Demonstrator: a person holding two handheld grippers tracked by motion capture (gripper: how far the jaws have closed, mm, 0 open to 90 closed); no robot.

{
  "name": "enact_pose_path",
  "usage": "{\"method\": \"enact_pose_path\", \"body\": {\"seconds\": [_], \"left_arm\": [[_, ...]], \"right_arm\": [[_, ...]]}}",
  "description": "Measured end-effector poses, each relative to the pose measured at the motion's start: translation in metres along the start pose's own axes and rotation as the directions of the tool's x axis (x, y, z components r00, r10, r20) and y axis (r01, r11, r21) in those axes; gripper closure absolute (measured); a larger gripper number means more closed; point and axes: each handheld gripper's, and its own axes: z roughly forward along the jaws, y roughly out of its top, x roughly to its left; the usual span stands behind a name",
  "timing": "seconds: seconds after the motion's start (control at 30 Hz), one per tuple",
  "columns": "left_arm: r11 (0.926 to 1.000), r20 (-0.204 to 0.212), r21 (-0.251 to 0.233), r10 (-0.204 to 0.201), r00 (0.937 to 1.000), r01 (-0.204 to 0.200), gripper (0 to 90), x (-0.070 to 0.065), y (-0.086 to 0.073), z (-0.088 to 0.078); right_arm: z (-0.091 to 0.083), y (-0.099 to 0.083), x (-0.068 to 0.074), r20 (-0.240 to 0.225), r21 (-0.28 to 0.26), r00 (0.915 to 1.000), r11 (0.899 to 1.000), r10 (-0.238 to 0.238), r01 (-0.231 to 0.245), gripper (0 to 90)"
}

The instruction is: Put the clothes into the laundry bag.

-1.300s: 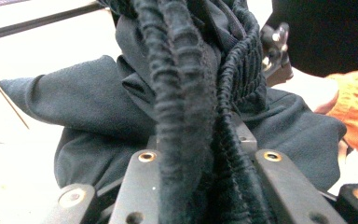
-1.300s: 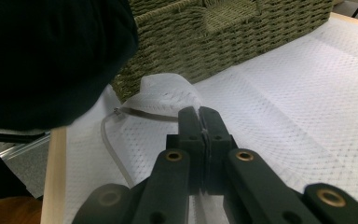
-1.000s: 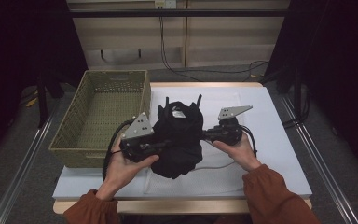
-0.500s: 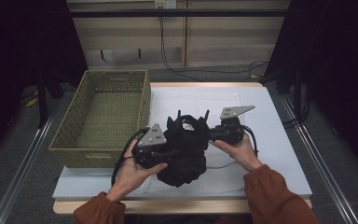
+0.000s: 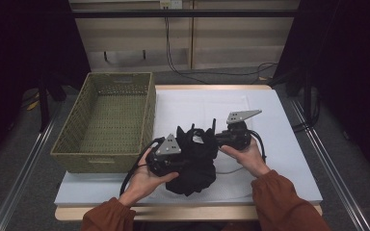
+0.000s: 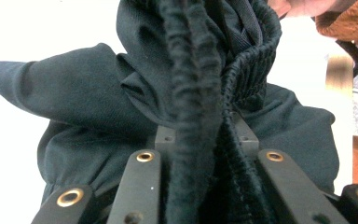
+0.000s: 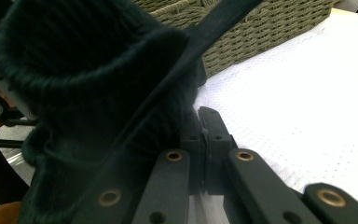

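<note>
A black garment (image 5: 192, 161) is bunched up near the front edge of the surface (image 5: 279, 144), which is covered with a white cloth, and is held between two hand-held grippers. The left gripper (image 5: 176, 156) sits at the garment's left side; in the left gripper view its jaws are pinching a thick fold of ribbed hem (image 6: 200, 140), with the rest of the fabric hanging beyond over the white cloth. The right gripper (image 5: 217, 137) is at the garment's upper right; in the right gripper view its jaws are pressed together on a thin edge of the fabric (image 7: 121, 116), which drapes away to the left. A woven green basket (image 5: 106, 120) stands on the left part of the surface, just beside the garment, with no contents visible inside
</note>
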Motion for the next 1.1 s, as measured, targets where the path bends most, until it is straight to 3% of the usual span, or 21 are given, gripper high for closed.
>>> {"method": "enact_pose_path", "body": {"seconds": [0.23, 0.53, 0.63, 0.7, 0.93, 1.1], "left_arm": [[0.9992, 0.024, 0.039, 0.003, 0.9997, -0.004, 71.1, -0.006, -0.006, 0.022], [0.9979, 0.041, 0.064, 0.011, 0.9991, -0.014, 70.4, -0.007, -0.004, 0.029], [0.9967, 0.047, 0.077, 0.021, 0.9987, -0.024, 70.0, -0.008, -0.01, 0.042], [0.9929, 0.049, 0.111, 0.036, 0.9981, -0.042, 70.0, -0.01, -0.014, 0.052], [0.9936, 0.055, 0.113, -0.007, 0.9985, 0.001, 69.6, -0.007, -0.019, 0.061], [0.9919, 0.065, 0.127, -0.006, 0.9979, -0.002, 68.9, -0.005, -0.02, 0.063]], "right_arm": [[0.002, -0.003, -0.001, 0.006, 0.014, 1.0, 1.0, 0.005, -0.005, 89.0], [-0.001, -0.002, 0.001, 0.012, 0.002, 0.9999, 1.0, 0.003, -0.003, 89.1], [0.0, -0.002, -0.001, 0.022, 0.003, 0.9997, 1.0, 0.008, -0.008, 89.0], [-0.001, -0.001, -0.001, 0.021, -0.004, 0.9997, 1.0, 0.015, -0.015, 89.1], [-0.004, 0.0, 0.001, 0.022, -0.011, 0.9997, 1.0, 0.006, -0.005, 89.1], [-0.004, 0.001, 0.002, 0.022, -0.008, 0.9998, 1.0, 0.001, -0.001, 89.1]]}}
